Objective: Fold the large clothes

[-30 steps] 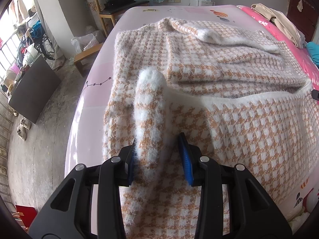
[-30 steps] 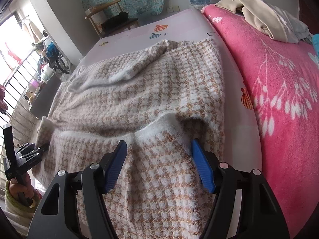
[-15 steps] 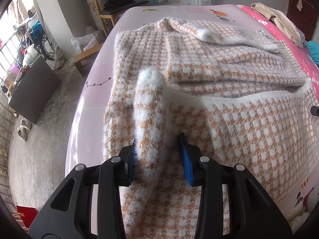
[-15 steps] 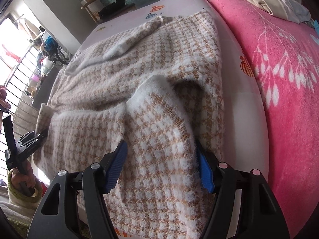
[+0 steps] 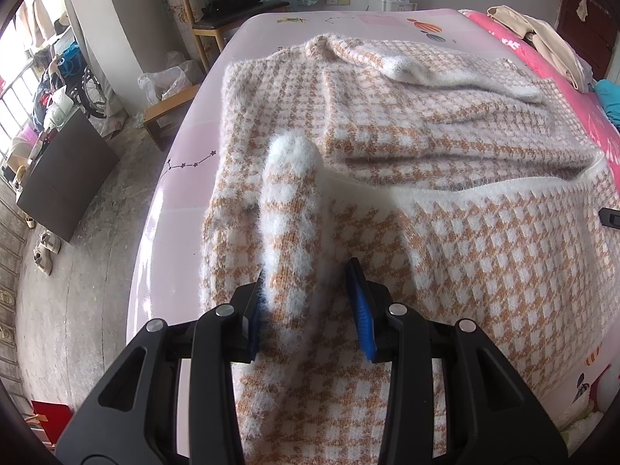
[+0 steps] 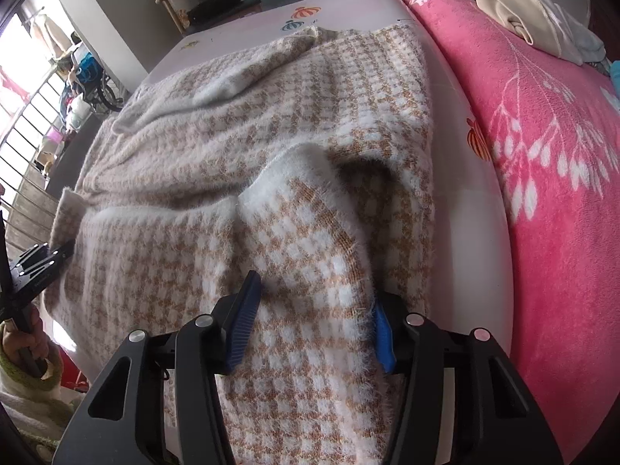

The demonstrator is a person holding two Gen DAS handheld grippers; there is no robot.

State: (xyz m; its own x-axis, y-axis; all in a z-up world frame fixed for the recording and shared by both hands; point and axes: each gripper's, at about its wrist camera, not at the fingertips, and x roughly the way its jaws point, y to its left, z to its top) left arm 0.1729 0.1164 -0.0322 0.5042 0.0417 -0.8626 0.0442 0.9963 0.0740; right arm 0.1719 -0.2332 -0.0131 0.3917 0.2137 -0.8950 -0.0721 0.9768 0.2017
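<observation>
A large fuzzy sweater (image 5: 407,124) in an orange-and-white check lies spread on the bed, its lower part folded up over the body. It also shows in the right wrist view (image 6: 240,131). My left gripper (image 5: 310,302) has its blue-padded jaws parted around a raised ridge of the hem at the sweater's left side. My right gripper (image 6: 314,317) has its jaws parted around a raised fold of the hem at the right side. The fabric fills each gap, so grip tightness is unclear. The left gripper also shows in the right wrist view (image 6: 35,271).
The bed has a pale pink sheet (image 5: 186,162) and a bright pink blanket (image 6: 542,155) on the right, with a beige garment (image 6: 503,4) piled on it. A wooden chair (image 5: 228,7) and clutter stand on the floor to the left.
My right gripper has pushed forward and closed in on the hem fold, lifting it into a taller ridge. The left gripper has stayed put.
</observation>
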